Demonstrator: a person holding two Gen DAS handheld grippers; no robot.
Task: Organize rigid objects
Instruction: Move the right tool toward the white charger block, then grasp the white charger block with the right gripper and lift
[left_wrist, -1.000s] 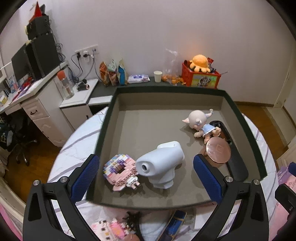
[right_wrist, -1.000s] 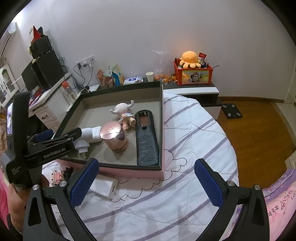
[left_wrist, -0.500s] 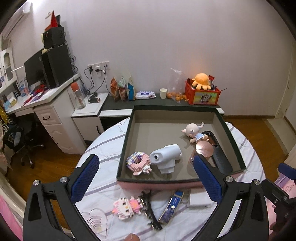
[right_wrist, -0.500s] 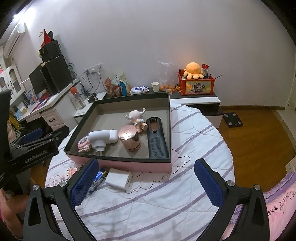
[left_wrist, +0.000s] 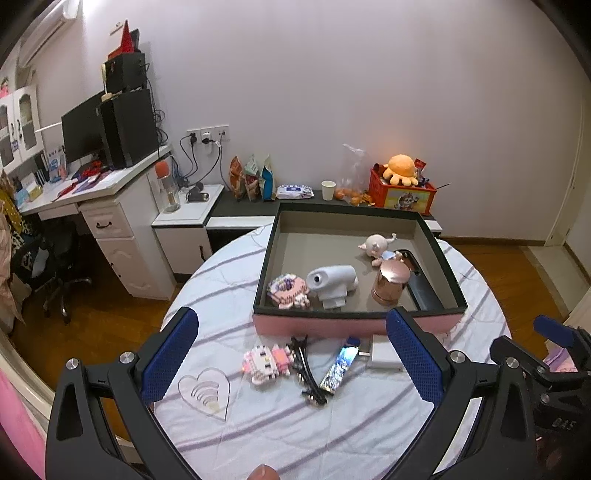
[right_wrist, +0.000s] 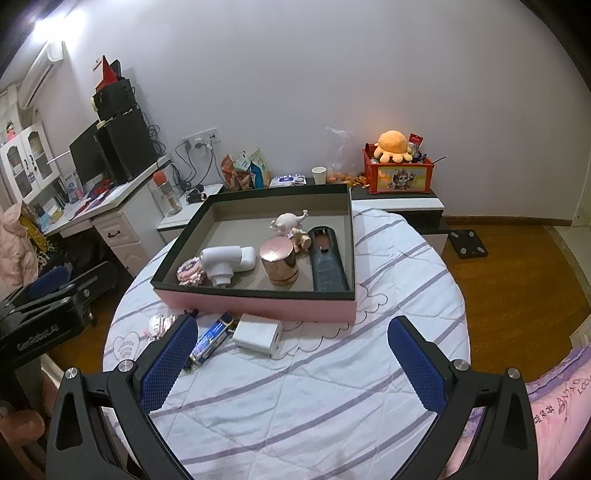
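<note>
We hold the left gripper (left_wrist: 291, 354) and right gripper (right_wrist: 290, 360) spread wide and empty above bare quilt near the round table's (right_wrist: 424, 280) edge. The pink-sided box (right_wrist: 258, 304) holds a white handheld device (right_wrist: 225, 260), rose-gold jar (right_wrist: 279, 260), figurine (right_wrist: 290, 223) and black remote (right_wrist: 328, 262); the white charger (right_wrist: 258, 333) lies just outside

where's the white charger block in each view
Left wrist: the charger lies low and right of centre on the bedspread, in front of the box's pink wall, partly behind the gripper's right finger.
Right wrist: the charger lies left of centre, just in front of the box's pink wall, fully visible.
Shared landmark: the rose-gold cylinder standing in the box.
</note>
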